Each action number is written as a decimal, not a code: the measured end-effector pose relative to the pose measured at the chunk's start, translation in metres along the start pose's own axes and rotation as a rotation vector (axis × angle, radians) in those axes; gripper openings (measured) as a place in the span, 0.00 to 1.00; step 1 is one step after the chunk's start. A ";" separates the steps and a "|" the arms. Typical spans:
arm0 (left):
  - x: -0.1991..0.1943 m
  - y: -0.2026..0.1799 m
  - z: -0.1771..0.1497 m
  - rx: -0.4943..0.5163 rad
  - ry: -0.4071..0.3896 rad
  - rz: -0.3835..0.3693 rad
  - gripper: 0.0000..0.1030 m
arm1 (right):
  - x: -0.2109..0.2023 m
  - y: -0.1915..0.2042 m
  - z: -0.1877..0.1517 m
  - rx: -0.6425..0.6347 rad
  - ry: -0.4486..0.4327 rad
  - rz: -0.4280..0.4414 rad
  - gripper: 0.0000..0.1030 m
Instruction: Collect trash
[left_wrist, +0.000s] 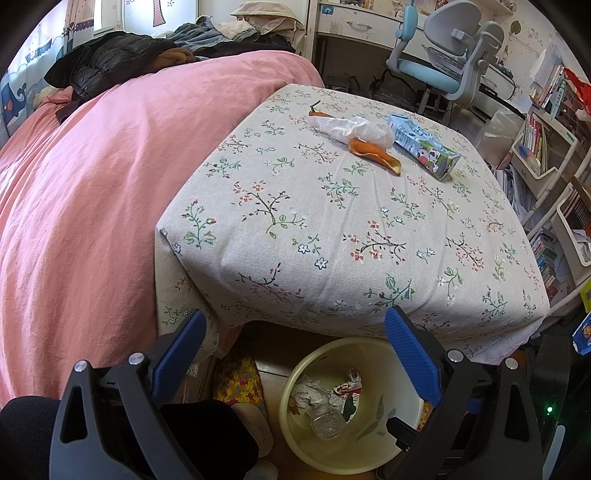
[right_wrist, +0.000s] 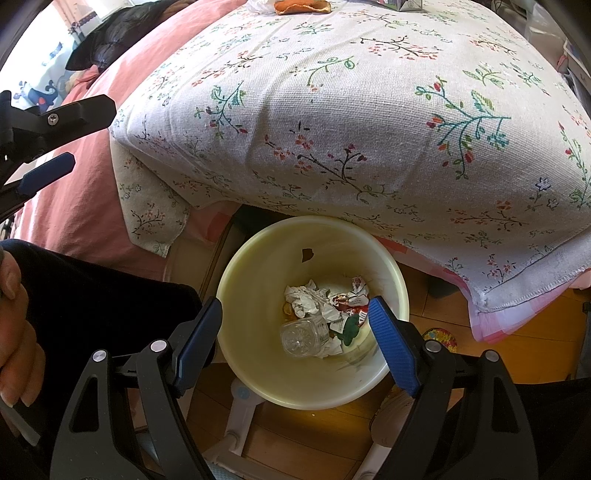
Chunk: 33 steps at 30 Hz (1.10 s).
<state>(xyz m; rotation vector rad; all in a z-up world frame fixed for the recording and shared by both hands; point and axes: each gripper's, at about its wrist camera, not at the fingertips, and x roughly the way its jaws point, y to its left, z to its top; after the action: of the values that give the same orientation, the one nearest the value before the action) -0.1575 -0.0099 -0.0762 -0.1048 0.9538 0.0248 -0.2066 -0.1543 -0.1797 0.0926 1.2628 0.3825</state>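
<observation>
Right now your right gripper (right_wrist: 295, 332) hangs over the cream wastebasket (right_wrist: 255, 258), jaws spread wide and empty; inside lie a clear plastic bottle (right_wrist: 303, 336) and crumpled wrappers (right_wrist: 314, 299); your left gripper (left_wrist: 295, 354) is likewise agape, holding nothing; far across the floral tablecloth (left_wrist: 295, 221) rest orange peel (left_wrist: 376, 153), a white tissue (left_wrist: 354, 129) and, at right, a flattened milk carton (left_wrist: 424, 146).

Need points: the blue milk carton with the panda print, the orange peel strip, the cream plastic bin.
Blue milk carton with panda print (left_wrist: 424, 147): left wrist view, middle of its upper face.
Orange peel strip (left_wrist: 376, 152): left wrist view, mid-strip.
Cream plastic bin (right_wrist: 251, 295): right wrist view, inner left wall.
</observation>
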 end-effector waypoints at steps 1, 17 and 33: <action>0.000 0.000 0.000 0.000 0.001 0.000 0.90 | 0.000 -0.002 0.000 0.000 0.000 0.000 0.76; -0.003 0.001 -0.001 -0.004 -0.003 -0.001 0.90 | 0.000 0.001 0.000 -0.005 0.000 -0.006 0.76; -0.005 0.000 0.000 -0.004 -0.004 -0.002 0.90 | 0.001 0.002 0.000 -0.010 0.001 -0.010 0.76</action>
<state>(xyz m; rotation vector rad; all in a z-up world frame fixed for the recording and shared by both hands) -0.1605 -0.0096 -0.0725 -0.1094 0.9497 0.0251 -0.2069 -0.1518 -0.1798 0.0778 1.2620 0.3797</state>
